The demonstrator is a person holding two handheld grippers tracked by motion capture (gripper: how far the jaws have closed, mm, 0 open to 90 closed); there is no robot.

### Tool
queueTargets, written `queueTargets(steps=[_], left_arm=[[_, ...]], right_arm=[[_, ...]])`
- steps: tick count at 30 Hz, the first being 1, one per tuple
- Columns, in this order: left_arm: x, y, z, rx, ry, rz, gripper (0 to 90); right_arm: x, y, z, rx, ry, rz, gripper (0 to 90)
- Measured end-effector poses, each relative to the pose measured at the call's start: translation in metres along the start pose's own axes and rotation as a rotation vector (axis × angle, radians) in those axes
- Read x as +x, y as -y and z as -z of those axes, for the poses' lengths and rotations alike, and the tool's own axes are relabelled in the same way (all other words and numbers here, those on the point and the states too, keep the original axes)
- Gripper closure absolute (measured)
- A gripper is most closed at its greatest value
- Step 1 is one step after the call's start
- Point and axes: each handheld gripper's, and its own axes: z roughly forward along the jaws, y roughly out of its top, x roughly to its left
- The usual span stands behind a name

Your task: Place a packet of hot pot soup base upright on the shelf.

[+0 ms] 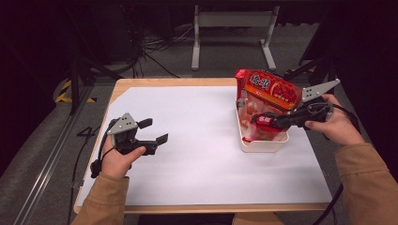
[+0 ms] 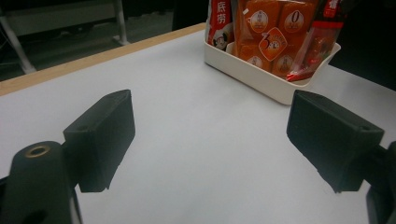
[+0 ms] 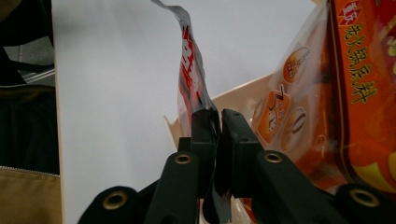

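Observation:
A white bin (image 1: 264, 144) stands at the right of the white-covered table (image 1: 197, 159). It holds a big red snack bag (image 1: 271, 88) and orange packets (image 2: 268, 42), all upright. My right gripper (image 1: 261, 123) reaches into the bin from the right. Its jaws stand almost together on a thin red and clear sachet (image 3: 189, 77), whose edge sticks up past the fingertips (image 3: 208, 122). My left gripper (image 1: 155, 131) rests low over the table at the left. It is open, its jaws wide apart with nothing between them (image 2: 210, 135).
The wooden table edge (image 1: 173, 82) runs along the back. Beyond it are metal stand legs (image 1: 232, 21) and cables on the floor. The person's sleeves (image 1: 101, 201) come in at the bottom corners.

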Motion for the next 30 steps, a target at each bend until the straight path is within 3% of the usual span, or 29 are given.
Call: queueTargets(steps=[5, 7, 13, 25, 30], left_arm=[[0.0, 0.0, 0.0, 0.0, -0.001, 0.0, 16.2], [0.0, 0.0, 0.0, 0.0, 0.0, 0.0, 16.2], [0.0, 0.0, -0.001, 0.001, -0.001, -0.006, 16.2], [0.0, 0.0, -0.001, 0.002, 0.0, -0.006, 16.2], [-0.001, 0.0, 0.0, 0.001, 0.001, 0.0, 16.2]], right_arm=[[0.001, 0.001, 0.002, 0.01, 0.015, 0.019, 89.6], [0.003, 0.0, 0.003, 0.025, 0.04, 0.04, 89.9], [0.004, -0.003, 0.014, 0.024, 0.047, 0.05, 89.8], [0.006, -0.006, -0.006, 0.052, 0.023, 0.088, 89.8], [0.009, -0.011, 0.005, 0.076, 0.059, 0.129, 89.9]])
